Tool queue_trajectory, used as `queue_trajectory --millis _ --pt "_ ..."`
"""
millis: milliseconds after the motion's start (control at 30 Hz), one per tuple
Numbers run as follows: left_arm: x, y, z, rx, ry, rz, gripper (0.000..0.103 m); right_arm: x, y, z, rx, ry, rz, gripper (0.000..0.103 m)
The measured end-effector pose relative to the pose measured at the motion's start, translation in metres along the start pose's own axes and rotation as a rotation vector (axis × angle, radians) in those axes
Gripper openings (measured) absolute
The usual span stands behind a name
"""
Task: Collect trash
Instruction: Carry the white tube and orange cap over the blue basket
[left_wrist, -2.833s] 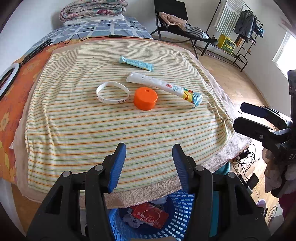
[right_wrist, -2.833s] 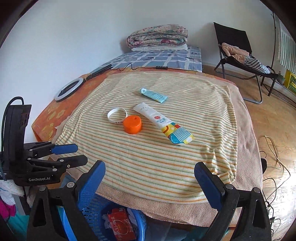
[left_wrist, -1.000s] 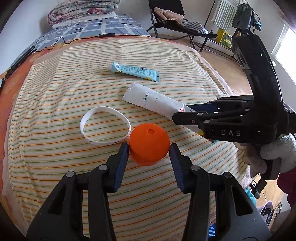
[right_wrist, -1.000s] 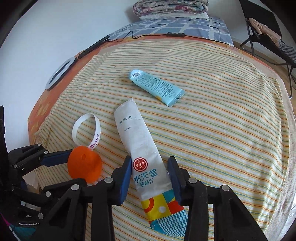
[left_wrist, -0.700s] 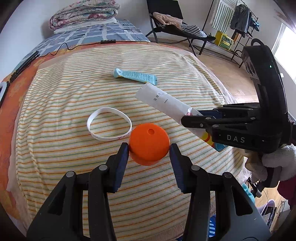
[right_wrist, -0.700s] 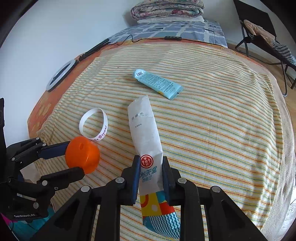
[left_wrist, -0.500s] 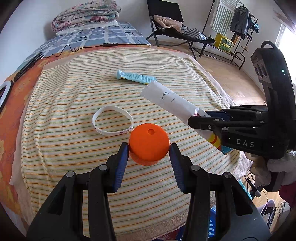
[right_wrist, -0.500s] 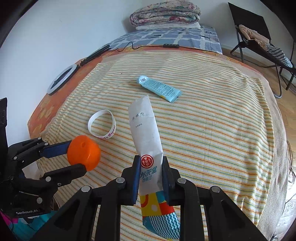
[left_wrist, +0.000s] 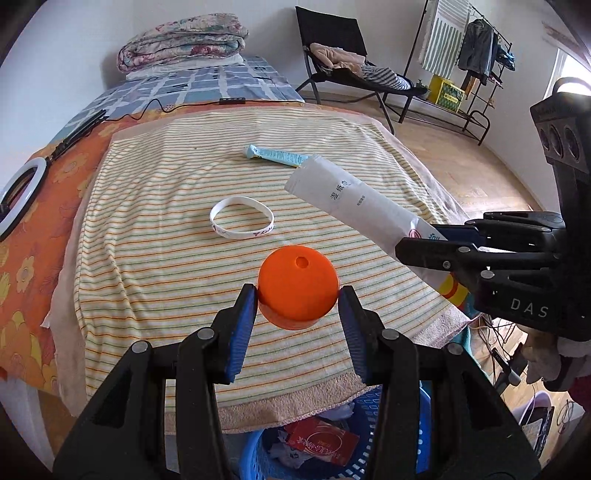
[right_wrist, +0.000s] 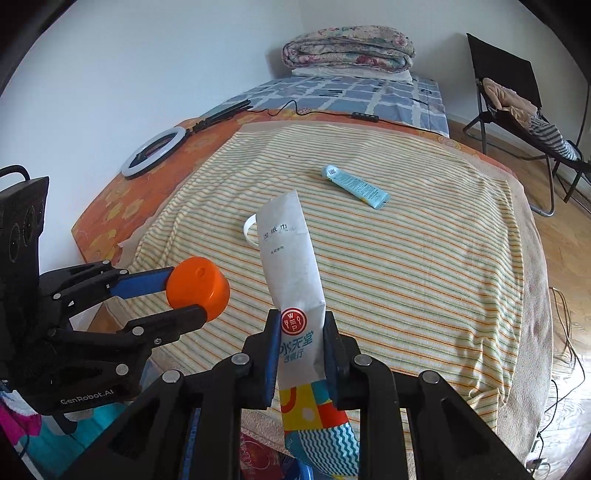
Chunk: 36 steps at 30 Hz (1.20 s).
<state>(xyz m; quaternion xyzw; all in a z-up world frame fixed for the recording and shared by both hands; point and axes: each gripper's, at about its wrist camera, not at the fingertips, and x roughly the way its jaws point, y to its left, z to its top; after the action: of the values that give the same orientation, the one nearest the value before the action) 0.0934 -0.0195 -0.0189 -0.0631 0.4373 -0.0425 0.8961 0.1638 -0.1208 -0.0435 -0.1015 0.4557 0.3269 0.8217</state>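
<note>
My left gripper is shut on an orange plastic lid, held in the air above the near edge of the striped towel. My right gripper is shut on a long white wet-wipe packet with a colourful end, lifted off the bed. The packet and right gripper also show in the left wrist view, and the lid and left gripper in the right wrist view. A blue basket holding trash sits below the bed edge.
A white wristband and a light-blue tube lie on the towel. A ring light and cable lie at the left. Folded quilts sit at the far end. A black chair and clothes rack stand on the right.
Both grippers closed on their items, lifted them off the towel and pulled back toward the near bed edge. The basket has come back into view below.
</note>
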Motion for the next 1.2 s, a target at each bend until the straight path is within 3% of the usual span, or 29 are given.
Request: queue_trajectory --millis 700,1200 --pt "-0.048 -0.017 -0.050 0.024 -0.029 0.018 0.046 -0.052 0.021 -0.056 0.042 -0.031 0.045 0.020" --pt "-0.052 -0.033 -0.098 0.018 0.016 0.000 0.046 -0.063 0.043 -0.123 0.069 0.043 0.092 0.020"
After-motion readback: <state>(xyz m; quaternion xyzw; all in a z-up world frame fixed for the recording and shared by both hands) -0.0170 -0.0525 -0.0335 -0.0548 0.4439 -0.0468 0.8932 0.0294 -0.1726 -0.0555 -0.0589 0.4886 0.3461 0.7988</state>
